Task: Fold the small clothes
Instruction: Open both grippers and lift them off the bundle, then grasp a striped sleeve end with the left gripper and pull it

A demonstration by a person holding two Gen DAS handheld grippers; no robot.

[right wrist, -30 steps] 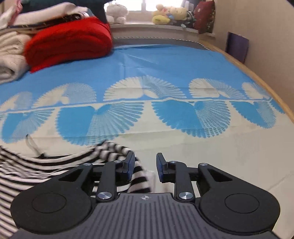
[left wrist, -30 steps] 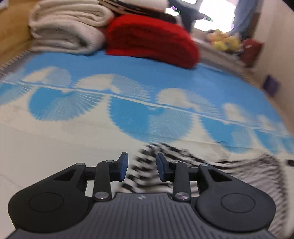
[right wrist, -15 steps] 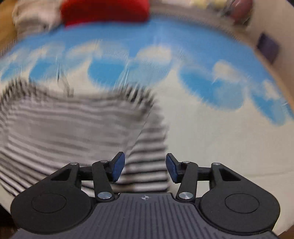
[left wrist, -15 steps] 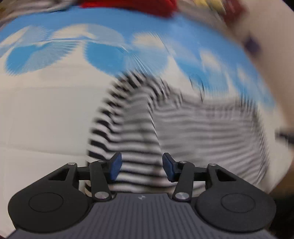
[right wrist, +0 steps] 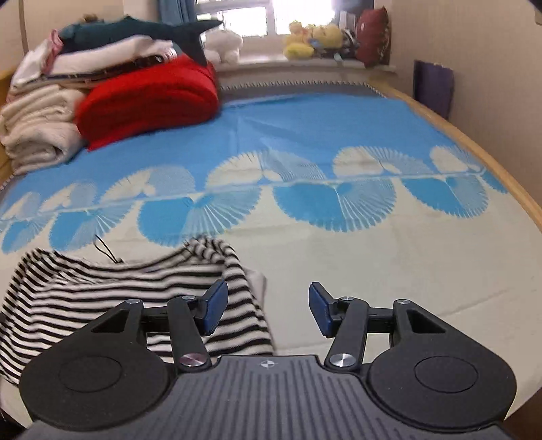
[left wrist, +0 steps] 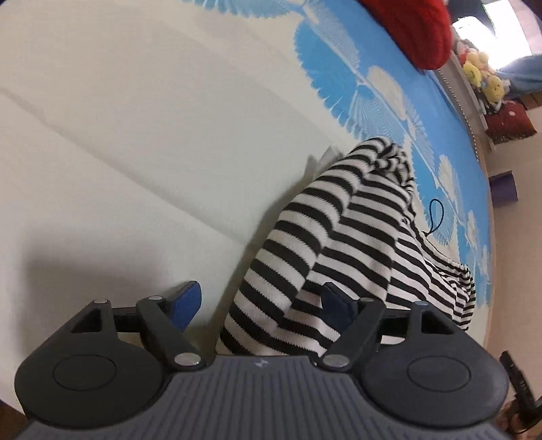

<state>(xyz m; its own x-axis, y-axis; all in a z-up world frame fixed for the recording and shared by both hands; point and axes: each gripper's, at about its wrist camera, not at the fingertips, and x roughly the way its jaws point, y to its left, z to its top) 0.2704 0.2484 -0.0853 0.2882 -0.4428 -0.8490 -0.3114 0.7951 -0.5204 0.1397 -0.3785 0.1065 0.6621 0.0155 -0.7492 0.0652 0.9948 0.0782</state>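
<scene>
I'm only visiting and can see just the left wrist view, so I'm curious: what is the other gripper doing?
Observer: The right gripper is open. Its jaws have just been opening, and the striped top's edge lies under them, not gripped.
Operator: What's next to the red blanket?
Observer: A stack of white blankets, on its left.
Operator: Anything on that stack?
Observer: A dark shark plush lies on top.

Blue-and-cream bedspread [right wrist: 305,135] carries striped garment [right wrist: 101,291], red blanket [right wrist: 149,98], cream blankets [right wrist: 37,132].
</scene>
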